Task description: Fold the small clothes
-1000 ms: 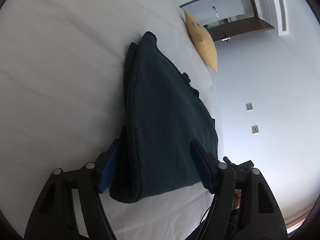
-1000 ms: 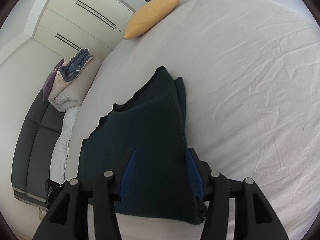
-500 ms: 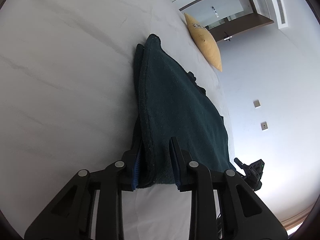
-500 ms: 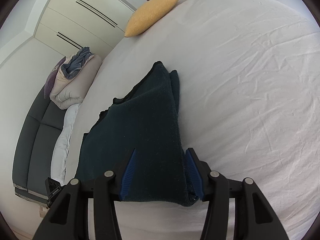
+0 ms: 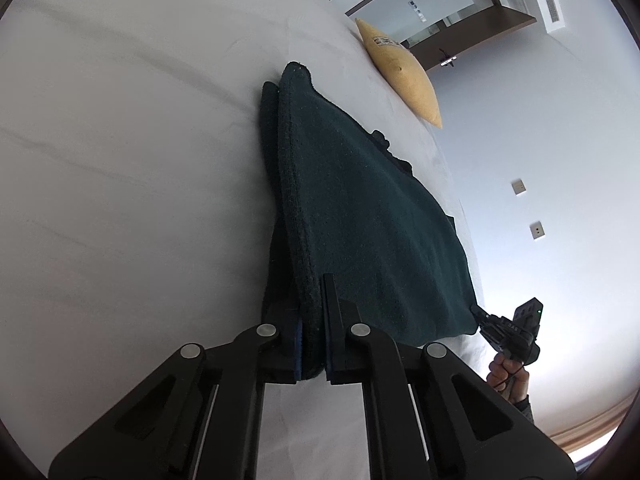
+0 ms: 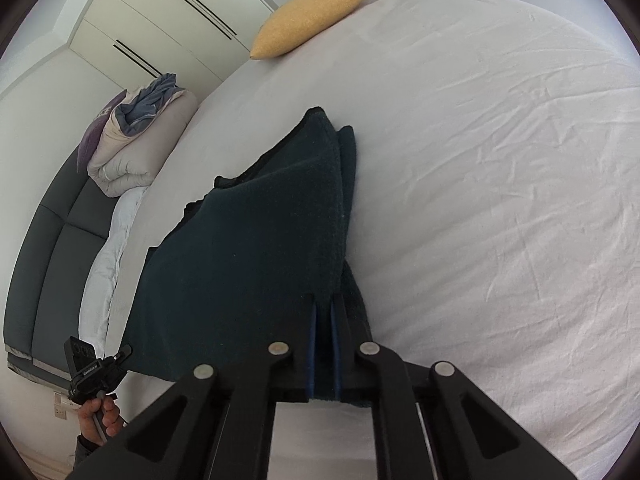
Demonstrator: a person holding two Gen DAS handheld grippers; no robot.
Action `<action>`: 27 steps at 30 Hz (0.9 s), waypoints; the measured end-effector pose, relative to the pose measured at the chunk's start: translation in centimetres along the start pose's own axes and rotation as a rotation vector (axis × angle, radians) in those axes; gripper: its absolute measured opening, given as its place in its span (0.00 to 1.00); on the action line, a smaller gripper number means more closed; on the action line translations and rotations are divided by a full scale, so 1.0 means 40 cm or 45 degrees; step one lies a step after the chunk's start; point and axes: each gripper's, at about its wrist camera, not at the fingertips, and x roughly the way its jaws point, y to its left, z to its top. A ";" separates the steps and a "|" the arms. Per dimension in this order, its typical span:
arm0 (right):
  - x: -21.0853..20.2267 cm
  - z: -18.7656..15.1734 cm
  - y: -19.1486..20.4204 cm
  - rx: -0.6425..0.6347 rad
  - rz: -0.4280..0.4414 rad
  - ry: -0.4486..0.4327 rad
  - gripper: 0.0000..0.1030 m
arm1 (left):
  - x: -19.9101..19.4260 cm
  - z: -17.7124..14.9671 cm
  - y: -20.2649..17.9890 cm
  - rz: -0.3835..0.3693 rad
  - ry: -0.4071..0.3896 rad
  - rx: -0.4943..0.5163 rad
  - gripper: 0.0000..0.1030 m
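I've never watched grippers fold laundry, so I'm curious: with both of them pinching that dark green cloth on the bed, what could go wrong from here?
1. Each gripper, left and right, pinches only a near corner of the cloth, so a corner might slip out on lifting.
2. The cloth looks already doubled, with two edges stacked; pulling may shift the layers apart.
3. It lies near the bed edge, so loose cloth could slide off.

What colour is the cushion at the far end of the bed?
Mustard yellow cushion; clearest in the right wrist view.
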 end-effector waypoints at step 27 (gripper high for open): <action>-0.074 0.018 -0.051 0.021 0.008 -0.072 0.20 | -0.153 -0.023 0.054 0.115 -0.108 -0.001 0.07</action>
